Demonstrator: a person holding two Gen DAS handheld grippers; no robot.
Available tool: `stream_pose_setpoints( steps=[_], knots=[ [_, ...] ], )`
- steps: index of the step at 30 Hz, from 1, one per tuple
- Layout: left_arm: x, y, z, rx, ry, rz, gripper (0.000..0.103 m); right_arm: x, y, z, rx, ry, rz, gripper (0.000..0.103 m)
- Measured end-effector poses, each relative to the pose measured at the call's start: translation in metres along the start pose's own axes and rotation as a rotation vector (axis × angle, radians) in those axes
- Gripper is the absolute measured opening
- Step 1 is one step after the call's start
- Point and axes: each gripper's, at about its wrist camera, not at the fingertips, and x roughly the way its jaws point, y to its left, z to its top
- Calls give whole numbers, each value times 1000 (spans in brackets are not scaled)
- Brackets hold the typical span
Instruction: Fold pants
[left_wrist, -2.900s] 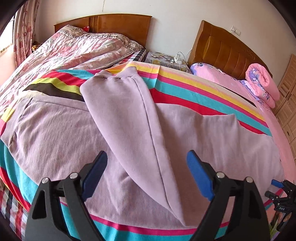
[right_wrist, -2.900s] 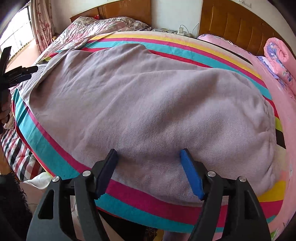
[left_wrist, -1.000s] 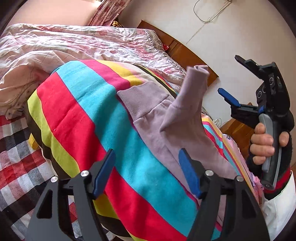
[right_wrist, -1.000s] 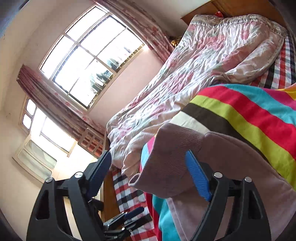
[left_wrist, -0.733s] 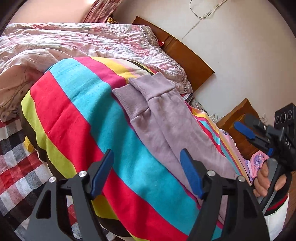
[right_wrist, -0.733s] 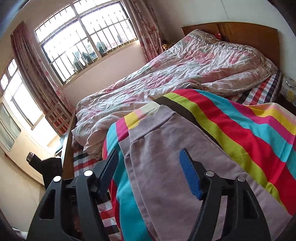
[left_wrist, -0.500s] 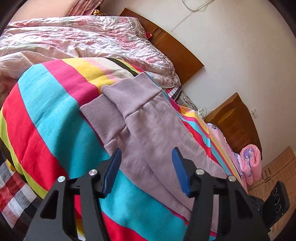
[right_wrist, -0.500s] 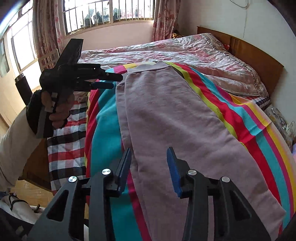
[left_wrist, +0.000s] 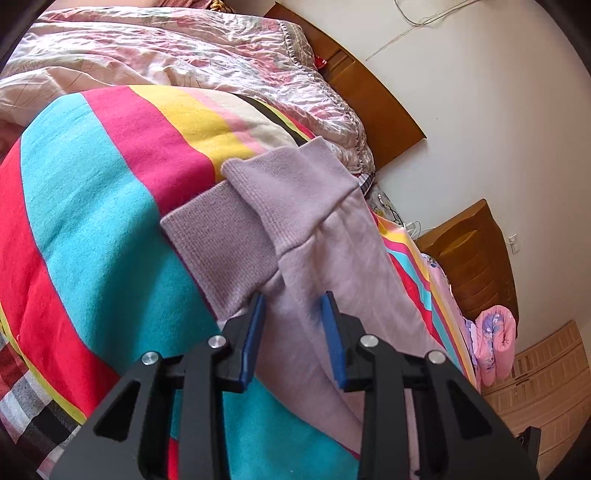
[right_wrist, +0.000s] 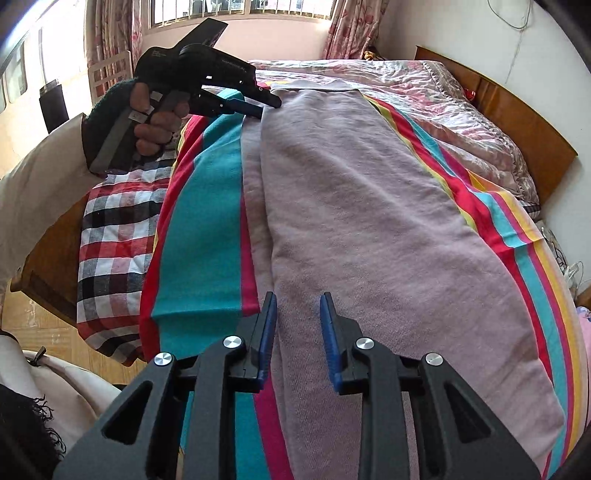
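A wooden-framed bed (right_wrist: 517, 122) carries a striped blanket (right_wrist: 199, 221) of teal, red, yellow and pink bands, laid over a red, black and white checked sheet (right_wrist: 114, 236). Lilac pants (right_wrist: 369, 221) lie lengthwise on the blanket; a crumpled pink floral quilt (left_wrist: 184, 48) lies beyond.

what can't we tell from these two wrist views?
- Left wrist: whether the left gripper pads touch the pants; closing jaws straddle fabric, contact unclear.
- Right wrist: same for the right gripper; closing jaws straddle the leg edge.
- Right wrist: pants waist end cut off by the bottom edge and the gripper body.
- Left wrist: right gripper out of frame.
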Motion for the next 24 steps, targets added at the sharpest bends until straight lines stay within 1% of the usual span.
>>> stream_pose_setpoints(
  steps=[3, 5, 7, 10, 11, 12, 14, 16, 18, 19, 20, 22, 23, 24],
  knots=[
    [1, 2, 1, -12, 2, -11, 34, 6, 0, -1, 4, 8, 14, 26],
    [-1, 4, 1, -26, 3, -31, 38, 10, 0, -3, 4, 18, 16, 26],
    [-3, 5, 0, -37, -2, -45, 40, 10, 0, -3, 10, 16, 18, 26],
    [-3, 4, -1, -24, -2, -47, 41, 10, 5, -4, -22, 15, -18, 21],
    [-3, 5, -1, -30, -1, -52, 41, 9, 5, -4, -23, 10, -24, 17],
    [-3, 6, 0, -39, 0, -60, 40, 8, 3, -4, -10, 3, -27, 12],
    [-3, 7, 2, -50, 0, -67, 40, 6, -3, -5, 27, -15, -18, 8],
    [-2, 6, 4, -49, -3, -64, 39, 4, -6, -5, 45, -29, -13, 7],
    [-1, 5, 6, -49, -6, -60, 38, 5, -3, -6, 36, -29, -18, 7],
    [-1, 5, 5, -56, -11, -59, 35, 5, -2, -6, 33, -30, -19, 7],
    [0, 6, 5, -66, -14, -58, 24, 6, -2, -6, 35, -30, -20, 7],
    [1, 5, 4, -81, -13, -55, 12, 8, -2, -7, 40, -30, -25, 7],
    [1, 3, 3, -79, -18, -50, 6, 9, -1, -6, 39, -29, -27, 7],
    [0, -1, 2, -64, -26, -41, 4, 8, -1, -6, 36, -27, -31, 7]
  ],
)
